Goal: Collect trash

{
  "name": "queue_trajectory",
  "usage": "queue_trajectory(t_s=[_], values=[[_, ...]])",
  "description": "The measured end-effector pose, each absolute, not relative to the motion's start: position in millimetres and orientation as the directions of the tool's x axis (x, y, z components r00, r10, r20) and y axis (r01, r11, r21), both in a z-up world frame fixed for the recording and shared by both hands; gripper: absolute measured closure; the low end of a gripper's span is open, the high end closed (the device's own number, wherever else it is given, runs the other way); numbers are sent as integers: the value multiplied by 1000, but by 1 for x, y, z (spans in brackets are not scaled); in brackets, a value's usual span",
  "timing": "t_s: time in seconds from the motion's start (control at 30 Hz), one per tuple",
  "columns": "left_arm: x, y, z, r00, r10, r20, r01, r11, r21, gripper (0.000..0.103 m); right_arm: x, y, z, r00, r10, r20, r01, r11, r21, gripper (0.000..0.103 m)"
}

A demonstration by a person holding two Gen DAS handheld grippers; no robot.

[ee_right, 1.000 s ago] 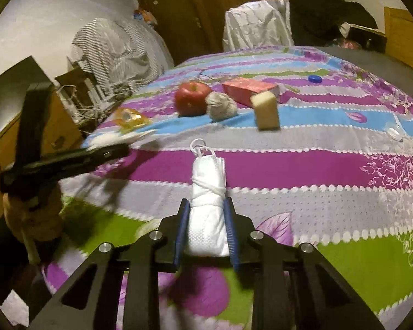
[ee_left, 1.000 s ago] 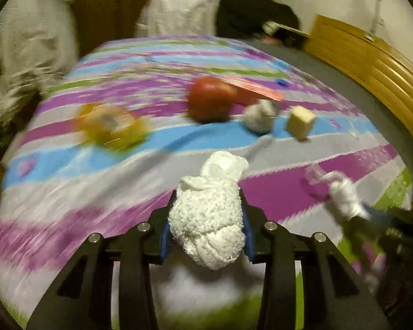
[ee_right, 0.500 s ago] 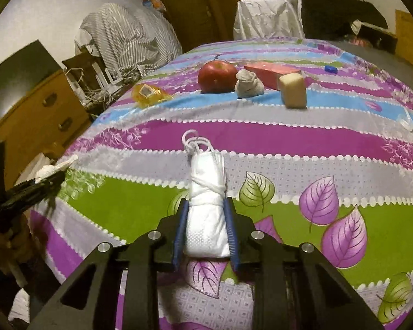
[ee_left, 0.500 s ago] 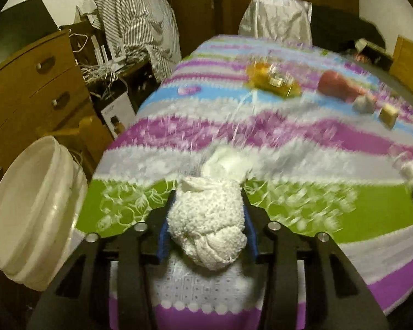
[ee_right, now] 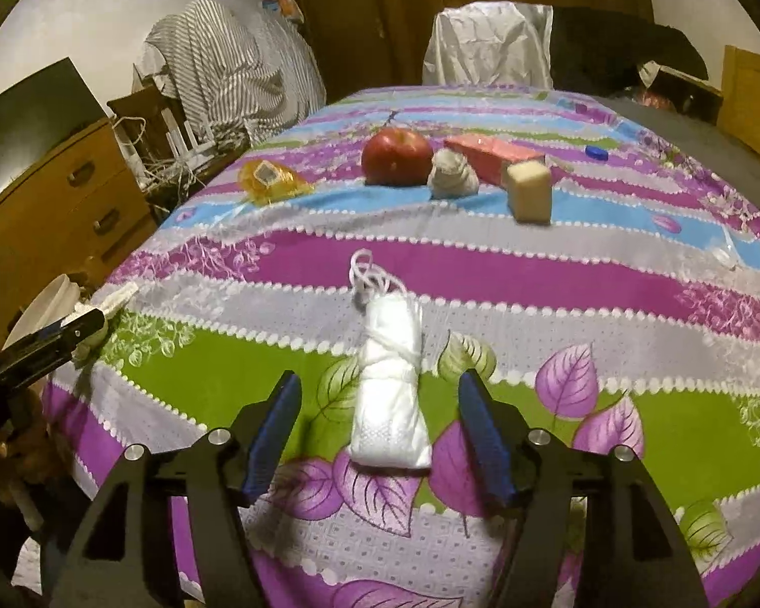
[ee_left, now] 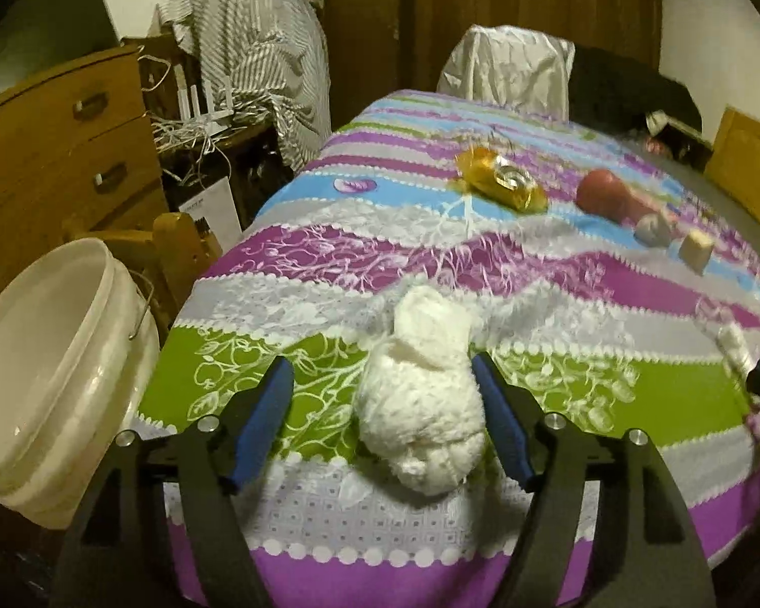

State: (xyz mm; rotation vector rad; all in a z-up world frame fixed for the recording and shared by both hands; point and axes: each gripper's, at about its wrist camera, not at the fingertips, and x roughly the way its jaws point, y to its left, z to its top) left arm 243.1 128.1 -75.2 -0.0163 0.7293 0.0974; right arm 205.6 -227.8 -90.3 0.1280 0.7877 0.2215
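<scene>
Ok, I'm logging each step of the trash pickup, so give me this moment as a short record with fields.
left claw: just opened, white paper wad between the pads, right pad touching
right claw: just opened, folded face mask loose between the pads
bucket: beside the bed, left of the left claw
still on bedspread: apple, yellow wrapper, pink box
</scene>
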Motion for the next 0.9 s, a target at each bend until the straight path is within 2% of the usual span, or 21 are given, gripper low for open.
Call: queue_trajectory(t_s=[0.03,0.07,0.1,0.17,0.47,0.9], values=[[244,126,-78,735,84,-672,-87,996,30,47,206,-227,-92,677,250,-692,-153,968,200,60],[245,123,-80,727,70,-683,-70,997,29,60,208,-225,-96,663,254,-705,-159,967,199,71],[245,118,-80,724,69,-686,-67,997,30,66,209,-223,-98,657,243,-713,-159,970,184,72],[247,109,-79,716,116,-688,-92,993,73,67,207,-223,-99,663,243,-708,-162,970,180,73],[243,98,-65,685,217,-696,-185,975,121,68,199,-222,-87,684,258,-682,-159,966,205,74],[216,100,-40,714,248,-655,-217,968,129,68,170,-196,-60,695,298,-654,-232,954,189,74]])
